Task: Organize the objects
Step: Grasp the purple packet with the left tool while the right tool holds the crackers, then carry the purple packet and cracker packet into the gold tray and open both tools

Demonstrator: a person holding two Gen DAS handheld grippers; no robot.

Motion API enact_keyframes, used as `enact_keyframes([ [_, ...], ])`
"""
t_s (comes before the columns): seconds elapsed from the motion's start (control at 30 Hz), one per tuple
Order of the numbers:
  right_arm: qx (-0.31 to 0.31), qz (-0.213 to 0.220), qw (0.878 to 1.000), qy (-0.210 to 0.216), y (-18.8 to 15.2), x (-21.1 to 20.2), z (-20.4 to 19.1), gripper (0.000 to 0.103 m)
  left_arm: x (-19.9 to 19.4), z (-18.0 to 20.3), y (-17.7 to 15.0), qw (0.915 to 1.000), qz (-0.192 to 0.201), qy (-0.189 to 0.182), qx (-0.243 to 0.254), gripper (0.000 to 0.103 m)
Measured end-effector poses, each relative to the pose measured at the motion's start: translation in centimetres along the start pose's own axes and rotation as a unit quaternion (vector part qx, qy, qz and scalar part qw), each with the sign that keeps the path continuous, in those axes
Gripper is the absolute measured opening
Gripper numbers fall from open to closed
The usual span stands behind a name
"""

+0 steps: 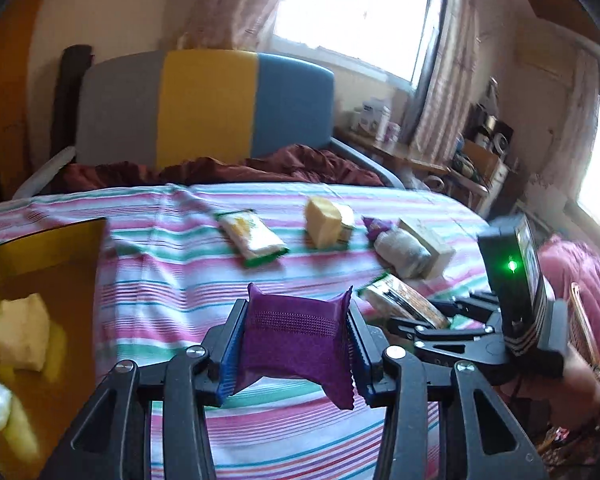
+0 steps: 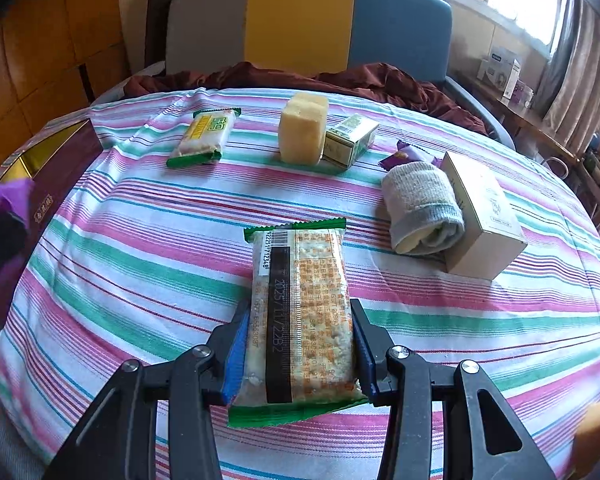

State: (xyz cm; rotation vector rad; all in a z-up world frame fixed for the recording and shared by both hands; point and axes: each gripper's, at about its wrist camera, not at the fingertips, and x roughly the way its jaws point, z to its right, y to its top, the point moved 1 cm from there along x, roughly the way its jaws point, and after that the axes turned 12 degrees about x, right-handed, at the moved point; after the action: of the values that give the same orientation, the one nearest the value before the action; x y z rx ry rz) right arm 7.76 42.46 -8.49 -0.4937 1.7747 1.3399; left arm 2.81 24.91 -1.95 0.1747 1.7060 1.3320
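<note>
Left wrist view shows the left gripper (image 1: 298,344) clamped on a purple snack packet (image 1: 296,344), its blue pads pressing the packet's two side edges so the foil bows between them. The packet hangs clear of the striped bedsheet (image 1: 160,264), with a gold-lined box (image 1: 52,248) at about nine o'clock, apparently the bin for the sorted items.

From the right wrist view, the right gripper (image 2: 298,344) is closed across the near half of a green-edged cracker packet (image 2: 300,312), which lies lengthwise pointing to twelve o'clock; whether it is lifted off the sheet I cannot tell. Beyond it sit a second green cracker packet (image 2: 204,136) at eleven o'clock, a yellow sponge block (image 2: 302,130) and a small green carton (image 2: 350,140) near twelve, and a rolled grey towel (image 2: 420,208) touching a white box (image 2: 484,216) at two o'clock.

Both packets look light and crinkly, with slick film. The crackers are probably brittle, so a squeeze across the width should stay gentle; the sealed end flaps would be a poor hold. The purple packet seems soft and air-filled, tolerating the side pinch but liable to slip if the hold slackens.
</note>
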Motion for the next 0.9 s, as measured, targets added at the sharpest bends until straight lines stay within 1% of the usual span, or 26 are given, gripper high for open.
enact_keyframes([
  [0.2,-0.007,0.006,1.0,0.003,0.0,-0.3,-0.3,0.046,-2.4,-3.8,-0.5,0.9987,0.004,0.034,-0.038,0.046],
  [0.43,-0.008,0.009,1.0,0.012,-0.1,-0.6,-0.6,0.046,-3.1,-8.4,-2.3,0.9936,-0.027,0.069,-0.085,0.046],
  [0.53,-0.011,0.012,1.0,0.018,-0.2,-0.7,-0.9,0.046,-2.8,-9.9,-3.3,0.991,-0.051,0.076,-0.098,0.046],
  [0.6,-0.01,0.013,1.0,0.024,-0.2,-0.7,-0.9,0.046,-2.6,-10.8,-3.9,0.9896,-0.065,0.071,-0.107,0.046],
  [0.7,-0.008,0.019,0.999,0.029,-0.4,-0.9,-0.9,0.046,-2.5,-11.9,-4.9,0.9874,-0.085,0.075,-0.111,0.046],
  [0.83,0.004,0.041,0.998,0.043,-0.2,-1.7,-0.7,0.046,-2.6,-13.5,-5.9,0.984,-0.103,0.073,-0.126,0.046],
  [0.9,0.014,0.062,0.997,0.054,0.0,-2.6,-0.6,0.046,-2.9,-14.1,-6.2,0.9831,-0.104,0.076,-0.13,0.046],
])
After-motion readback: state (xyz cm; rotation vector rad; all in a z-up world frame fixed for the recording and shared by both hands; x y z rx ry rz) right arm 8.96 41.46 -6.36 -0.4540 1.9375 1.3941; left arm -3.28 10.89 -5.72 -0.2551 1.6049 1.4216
